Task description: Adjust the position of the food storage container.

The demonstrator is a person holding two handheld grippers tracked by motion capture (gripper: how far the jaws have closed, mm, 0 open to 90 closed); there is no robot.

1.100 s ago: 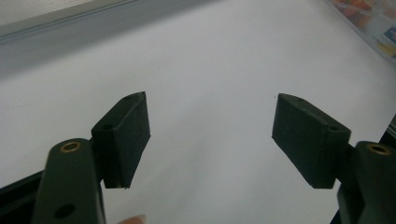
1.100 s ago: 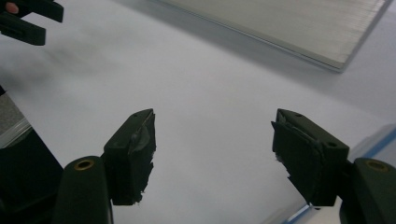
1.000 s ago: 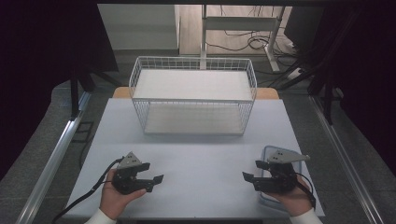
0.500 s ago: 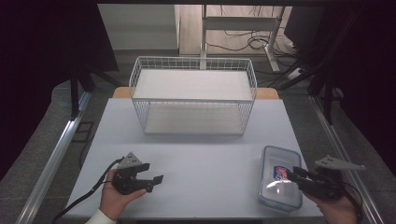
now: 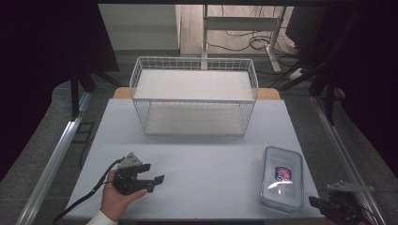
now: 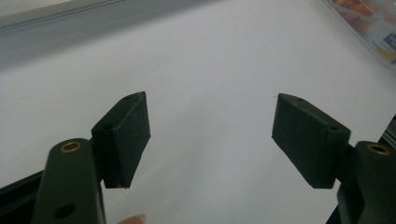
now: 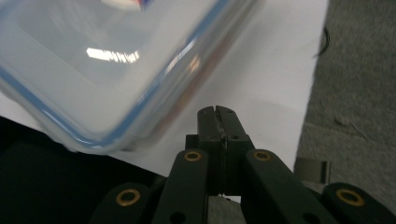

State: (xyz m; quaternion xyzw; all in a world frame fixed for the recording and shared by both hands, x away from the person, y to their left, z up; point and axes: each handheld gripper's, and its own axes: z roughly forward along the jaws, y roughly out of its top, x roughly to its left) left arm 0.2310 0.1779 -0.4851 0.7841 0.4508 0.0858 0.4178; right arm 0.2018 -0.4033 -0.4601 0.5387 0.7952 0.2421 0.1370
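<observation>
High view: the clear lidded food container lies flat near the right front corner of the white table, apart from both tools. The right gripper sits past that corner, jaws pressed together on nothing, seemingly clear of it. The left gripper rests at the left front edge, jaws parted and empty, probably waiting; the wire basket stands at the back edge

One lidded container, one wire basket (white), two claws.
</observation>
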